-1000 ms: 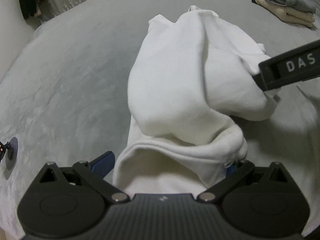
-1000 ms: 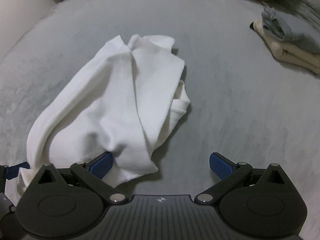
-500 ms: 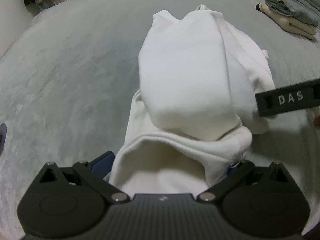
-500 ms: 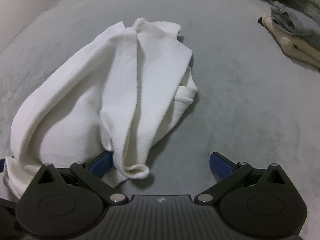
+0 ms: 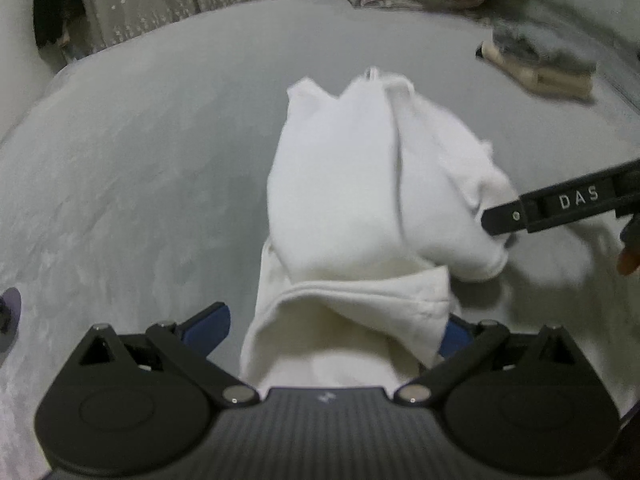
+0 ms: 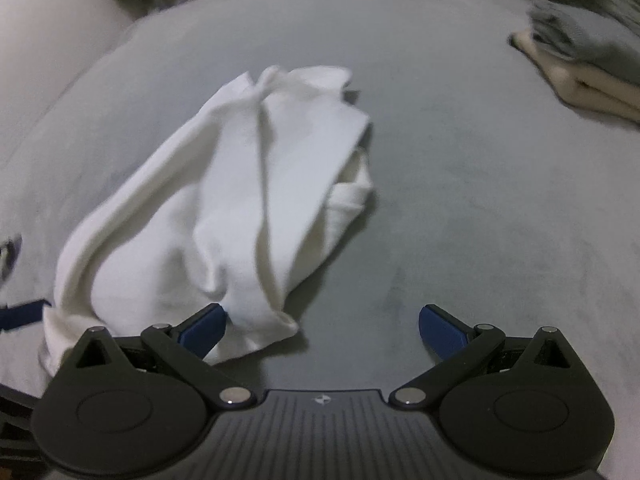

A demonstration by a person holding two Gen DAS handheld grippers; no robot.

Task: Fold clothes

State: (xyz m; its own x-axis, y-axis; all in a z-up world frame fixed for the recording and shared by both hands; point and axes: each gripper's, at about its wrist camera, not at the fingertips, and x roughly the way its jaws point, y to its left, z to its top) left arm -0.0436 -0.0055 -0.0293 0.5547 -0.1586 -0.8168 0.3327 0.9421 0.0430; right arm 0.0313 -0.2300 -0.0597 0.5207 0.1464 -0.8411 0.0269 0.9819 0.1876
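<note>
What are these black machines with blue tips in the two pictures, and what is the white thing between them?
They are hand-held tongs: a person holds one in each hand, and a small camera on each looks forward along its two blue-tipped fingers. One picture comes from the left tongs, the other from the right tongs.

The white thing is a rumpled white garment lying on a grey bed cover. Its near edge lies between the left tongs' fingers, which stand apart, so I cannot tell if it is gripped. The right tongs are open and hold nothing; their left finger is beside the cloth. Farther back lies a stack of folded clothes.
</note>
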